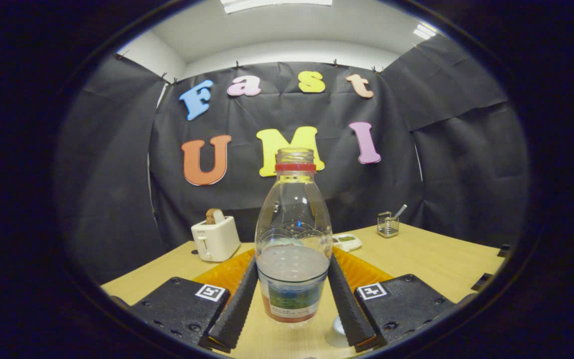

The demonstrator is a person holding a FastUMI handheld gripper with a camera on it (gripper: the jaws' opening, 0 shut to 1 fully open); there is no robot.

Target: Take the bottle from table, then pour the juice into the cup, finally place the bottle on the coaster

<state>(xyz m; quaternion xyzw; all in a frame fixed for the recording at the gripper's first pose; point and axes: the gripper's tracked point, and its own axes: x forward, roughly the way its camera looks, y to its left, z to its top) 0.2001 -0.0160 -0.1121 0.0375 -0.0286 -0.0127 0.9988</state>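
**Bottle between the fingers, pour not yet started as far as I can see**

I have the gripper (293, 299) set around the bottle (293, 239), which stands upright on the table (431, 259) between the two fingers. Both fingers lie right against the bottle's lower body, one on each side, and I judge them pressed onto it, so I count this as a grip on the bottle. Its base looks to be on or just over the wood; I cannot tell whether it has lifted.

The bottle has no cap: the neck is open above its red ring. It is partly filled, the liquid level sitting about the middle of the body. I read that as juice yet to be poured, though how full it was to begin with I cannot say.

So I judge the first step, taking the bottle, to be in hand or just done. Pouring into the cup and setting the bottle on the coaster are both left.

Behind the fingers an orange ribbed mat (227, 271) runs across the table; the bottle and fingers cover its middle, and I cannot tell if it is the coaster. A pale round shape (338, 326) by the right finger is cut off and unclear. Farther back stand a toaster (215, 238), a small flat device (348, 242) and a wire holder (388, 224).
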